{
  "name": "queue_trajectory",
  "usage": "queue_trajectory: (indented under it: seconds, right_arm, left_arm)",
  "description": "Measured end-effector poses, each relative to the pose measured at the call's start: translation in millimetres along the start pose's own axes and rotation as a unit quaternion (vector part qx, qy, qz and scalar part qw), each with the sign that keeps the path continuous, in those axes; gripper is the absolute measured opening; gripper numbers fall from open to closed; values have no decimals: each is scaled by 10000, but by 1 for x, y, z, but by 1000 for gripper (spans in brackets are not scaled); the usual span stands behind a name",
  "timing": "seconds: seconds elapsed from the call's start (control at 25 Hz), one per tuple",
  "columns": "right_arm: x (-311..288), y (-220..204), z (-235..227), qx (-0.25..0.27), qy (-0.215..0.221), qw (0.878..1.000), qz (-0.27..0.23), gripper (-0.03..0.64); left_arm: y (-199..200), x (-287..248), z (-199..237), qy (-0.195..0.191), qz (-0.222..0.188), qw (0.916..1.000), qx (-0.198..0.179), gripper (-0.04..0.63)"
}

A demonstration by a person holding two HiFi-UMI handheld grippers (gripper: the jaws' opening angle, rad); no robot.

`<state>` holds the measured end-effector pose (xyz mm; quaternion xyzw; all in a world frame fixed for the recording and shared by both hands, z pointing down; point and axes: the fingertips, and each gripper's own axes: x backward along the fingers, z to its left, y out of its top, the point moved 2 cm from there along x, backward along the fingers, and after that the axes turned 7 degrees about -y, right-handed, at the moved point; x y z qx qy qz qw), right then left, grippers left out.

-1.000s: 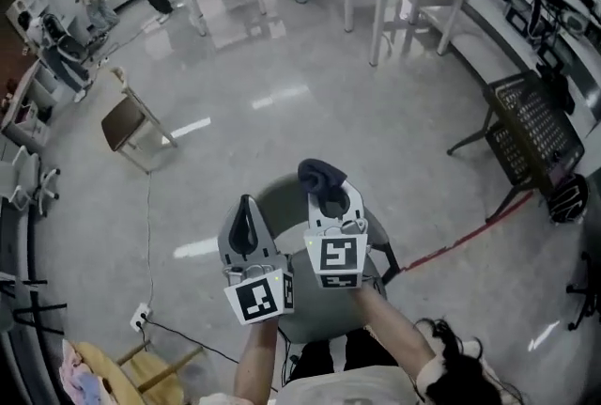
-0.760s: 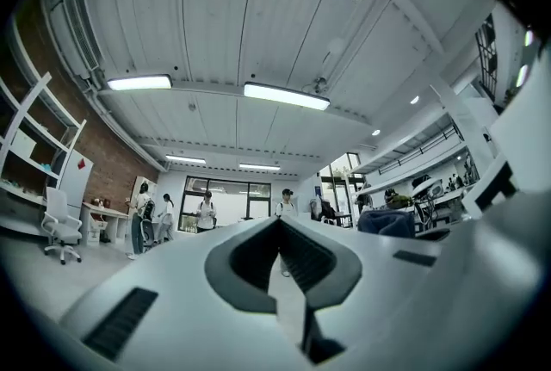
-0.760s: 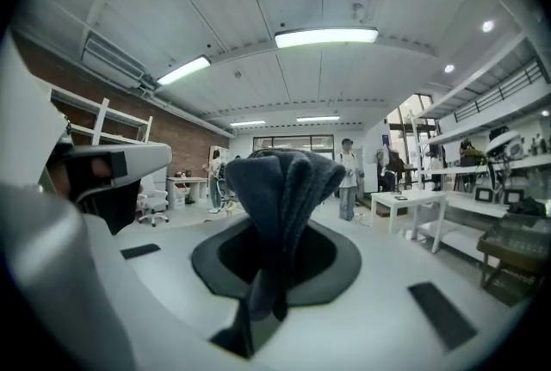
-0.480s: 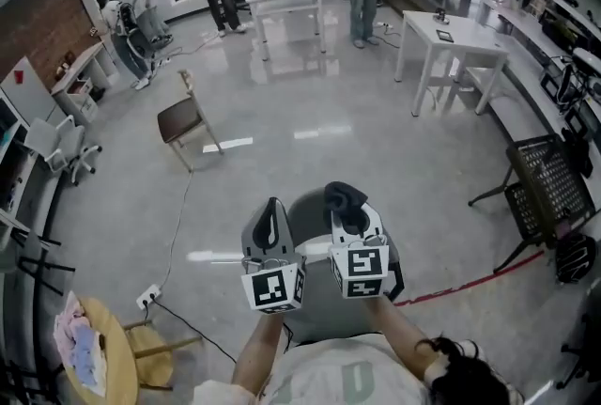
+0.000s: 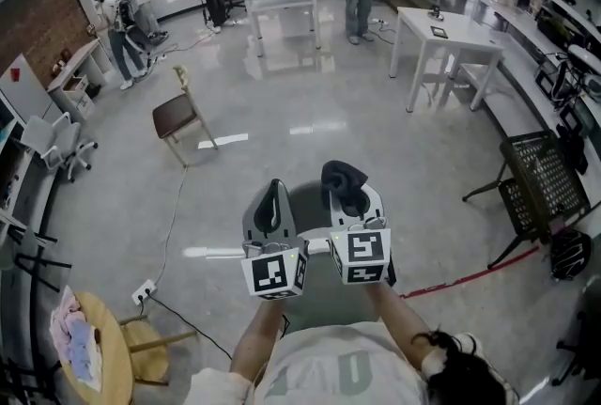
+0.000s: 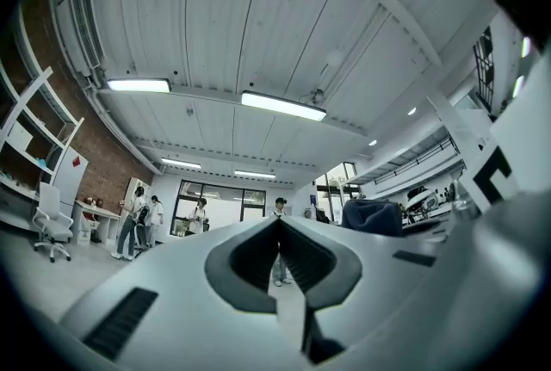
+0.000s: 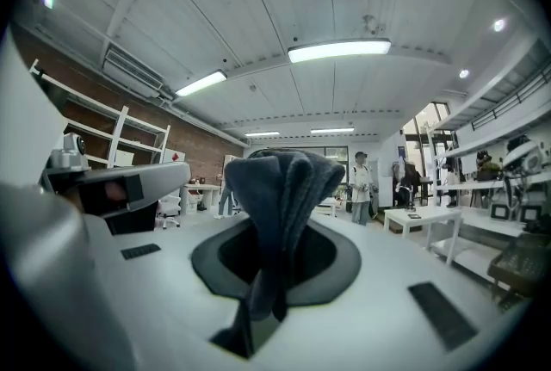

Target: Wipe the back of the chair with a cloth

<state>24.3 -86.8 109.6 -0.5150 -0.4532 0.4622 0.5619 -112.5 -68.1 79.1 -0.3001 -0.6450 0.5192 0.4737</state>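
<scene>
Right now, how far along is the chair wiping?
Done: the dark cloth is picked up, clamped in the right claw. In hand: both claws are held up in the air above the grey chair, the left claw shut and empty. Left: all the wiping; the cloth touches nothing, so no stroke on the chair's back has visibly begun.

The dark grey folded cloth [image 5: 344, 178] sits in the right claw [image 5: 346, 196], just right of the left claw [image 5: 273, 193]; both are above the grey padded chair [image 5: 309, 213] on the floor.
</scene>
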Motion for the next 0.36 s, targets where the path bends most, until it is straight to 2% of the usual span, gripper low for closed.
queue_trajectory:
  seconds: [0.36]
  right_arm:
    - [-6,10,5,-33,67,9999,-146,58]
  left_arm:
    - [10,-9,6,-6,-142,9999,-63,15]
